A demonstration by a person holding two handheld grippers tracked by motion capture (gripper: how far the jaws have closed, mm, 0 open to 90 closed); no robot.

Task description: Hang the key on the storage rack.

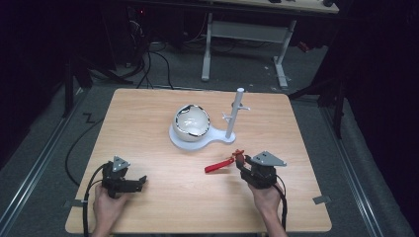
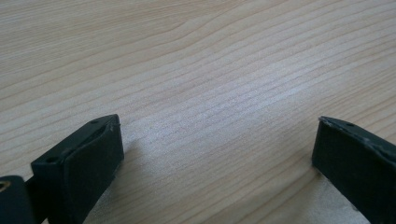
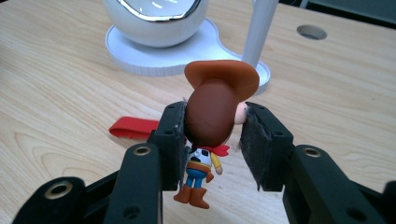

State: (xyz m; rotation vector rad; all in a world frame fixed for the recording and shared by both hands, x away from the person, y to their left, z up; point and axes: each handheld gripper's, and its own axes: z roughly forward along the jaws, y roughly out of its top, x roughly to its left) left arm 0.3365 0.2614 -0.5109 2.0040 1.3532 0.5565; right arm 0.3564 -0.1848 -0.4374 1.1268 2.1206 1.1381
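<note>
Right gripper clamped on figurine head, near stand; red strap trailing. Left gripper wide open, holding nothing, on table.

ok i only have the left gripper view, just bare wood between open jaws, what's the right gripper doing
observer: the right gripper is shut on a small cowboy figure, clamped by its head.
operator: anything near it
observer: a red strap lies on the table just to the figure's left.
operator: and what's ahead
observer: a white stand with an upright pegged post and a white globe on its base, beyond the figure.
</note>
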